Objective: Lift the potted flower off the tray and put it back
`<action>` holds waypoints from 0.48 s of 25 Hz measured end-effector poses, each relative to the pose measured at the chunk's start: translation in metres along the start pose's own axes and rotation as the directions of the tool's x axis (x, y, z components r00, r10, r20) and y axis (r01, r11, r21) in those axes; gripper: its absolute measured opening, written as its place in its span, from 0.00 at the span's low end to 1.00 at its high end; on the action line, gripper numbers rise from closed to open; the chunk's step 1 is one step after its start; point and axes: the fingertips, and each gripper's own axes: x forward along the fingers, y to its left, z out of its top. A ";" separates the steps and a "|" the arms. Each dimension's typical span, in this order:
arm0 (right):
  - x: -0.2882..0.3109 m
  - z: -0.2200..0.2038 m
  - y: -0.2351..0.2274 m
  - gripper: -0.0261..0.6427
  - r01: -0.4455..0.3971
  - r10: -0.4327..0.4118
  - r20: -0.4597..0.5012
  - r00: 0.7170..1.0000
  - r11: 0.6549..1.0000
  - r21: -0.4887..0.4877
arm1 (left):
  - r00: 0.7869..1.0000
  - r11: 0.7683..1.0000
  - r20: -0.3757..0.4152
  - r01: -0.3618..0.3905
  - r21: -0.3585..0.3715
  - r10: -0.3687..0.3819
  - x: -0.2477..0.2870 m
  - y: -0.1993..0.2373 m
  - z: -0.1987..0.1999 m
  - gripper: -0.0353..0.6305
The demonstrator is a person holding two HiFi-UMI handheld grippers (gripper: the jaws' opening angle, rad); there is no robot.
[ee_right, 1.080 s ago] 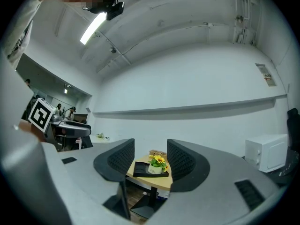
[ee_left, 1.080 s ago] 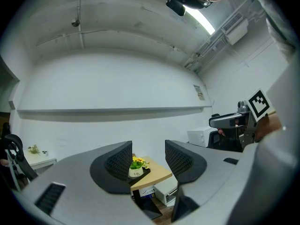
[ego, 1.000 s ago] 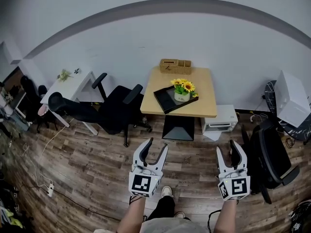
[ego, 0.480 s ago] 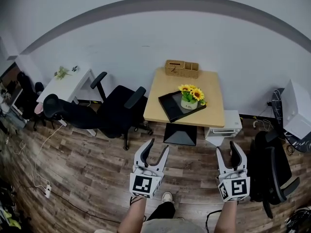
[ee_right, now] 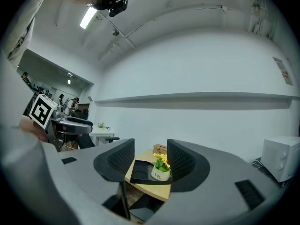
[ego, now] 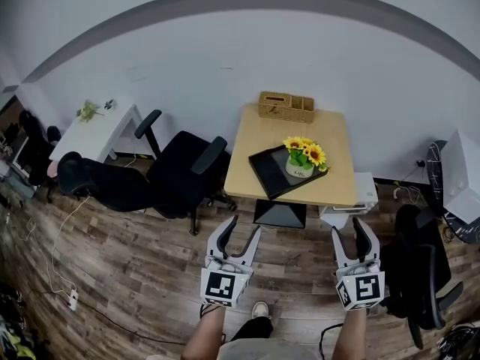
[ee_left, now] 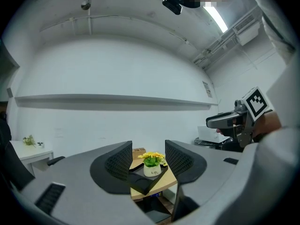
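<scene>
- Since the earlier frame the square light-wood table (ego: 279, 135) has come nearer and slid a little to the right in the head view. My two grippers sit in the same spots at the bottom of that view.
- My left gripper (ego: 244, 224) is held out level over the brown wood-plank floor (ego: 112, 257). Its fingers are spread apart with nothing between them.
- My right gripper (ego: 349, 227) is held the same way on the right, well apart from the left one. Its fingers are also spread and hold nothing.
- The potted flower (ego: 301, 159), yellow sunflower blooms with green leaves in a small round white pot, stands upright on the flat black rectangular tray (ego: 266, 168).
- The pot is on the right part of that tray, and the tray's left part is bare.
- The tray lies turned at an angle on the near right part of the table.
- Both gripper views show the flower far off, framed in the gap between the fingers and well clear of the pads.
- A woven tan box with compartments (ego: 286, 106) sits at the table's far edge, against the white wall.
- A black office chair (ego: 180, 172) stands just left of the table, and a white desk (ego: 96, 132) stands farther left.
- A white boxy appliance (ego: 363, 193) rests on the floor by the table's right side.
</scene>
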 end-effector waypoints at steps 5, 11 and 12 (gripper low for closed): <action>0.033 -0.002 0.004 0.36 0.006 -0.006 0.000 1.000 1.000 0.005 | 1.000 1.000 -0.010 0.011 -0.011 -0.012 0.021 0.023 -0.007 0.37; 0.063 -0.001 0.005 0.36 0.021 -0.021 -0.017 1.000 1.000 -0.002 | 0.999 0.999 0.005 0.033 -0.010 -0.033 0.045 0.046 -0.007 0.37; 0.066 -0.001 0.004 0.36 0.025 -0.025 -0.020 1.000 1.000 -0.004 | 0.999 0.999 0.008 0.035 -0.012 -0.035 0.049 0.049 -0.006 0.37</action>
